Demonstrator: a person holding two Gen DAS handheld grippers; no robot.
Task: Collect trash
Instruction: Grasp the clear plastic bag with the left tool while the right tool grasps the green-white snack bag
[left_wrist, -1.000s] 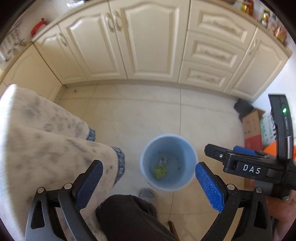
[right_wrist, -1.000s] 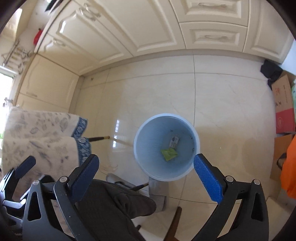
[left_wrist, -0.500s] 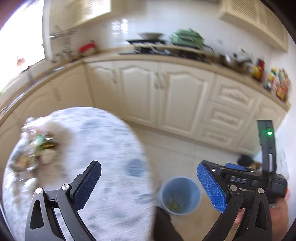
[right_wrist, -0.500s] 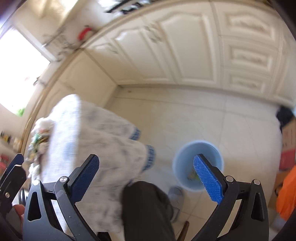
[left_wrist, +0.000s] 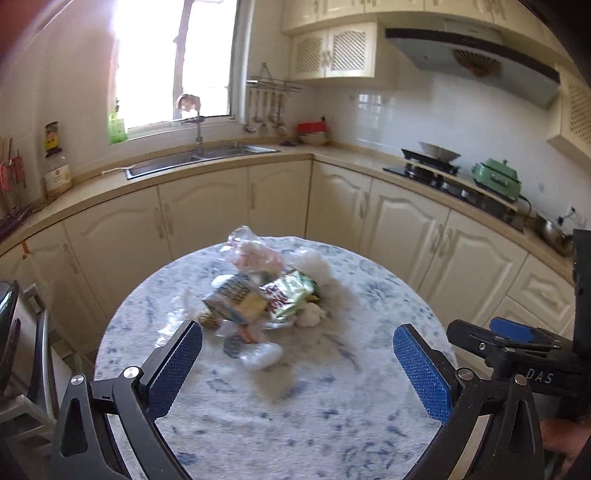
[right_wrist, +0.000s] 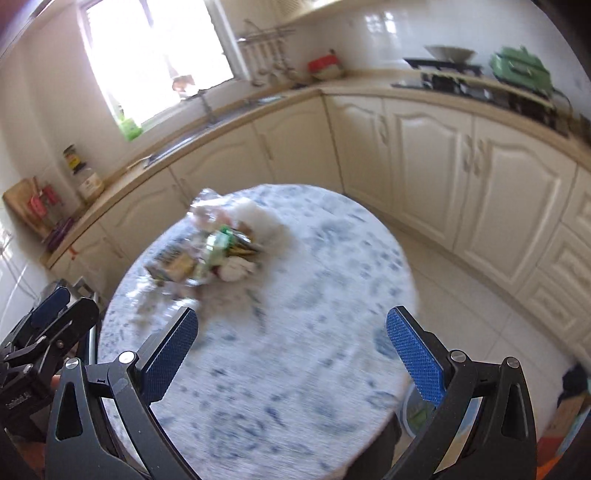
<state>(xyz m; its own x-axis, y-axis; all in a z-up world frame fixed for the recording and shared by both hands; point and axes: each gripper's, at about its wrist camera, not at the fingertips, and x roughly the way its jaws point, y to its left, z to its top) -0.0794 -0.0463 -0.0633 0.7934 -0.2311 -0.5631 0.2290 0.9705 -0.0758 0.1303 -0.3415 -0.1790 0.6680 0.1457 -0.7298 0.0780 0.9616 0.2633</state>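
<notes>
Presently, in the left wrist view, the left gripper (left_wrist: 297, 356) is spread wide and holds nothing, with the trash pile (left_wrist: 264, 291) heaped just beyond its fingertips near the middle of the round table (left_wrist: 369, 424). The piece nearest it is a clear wrapper (left_wrist: 260, 354); judged best practice is to close on one loose piece at the pile's near edge, without dragging the tablecloth. The right gripper's body (left_wrist: 517, 354) sits right of the pile. In the right wrist view, the right gripper (right_wrist: 291, 343) is likewise spread and empty, the pile (right_wrist: 210, 251) well beyond it, up and left. The blue bin (right_wrist: 417, 410) shows below the table's right edge, partly hidden.
</notes>
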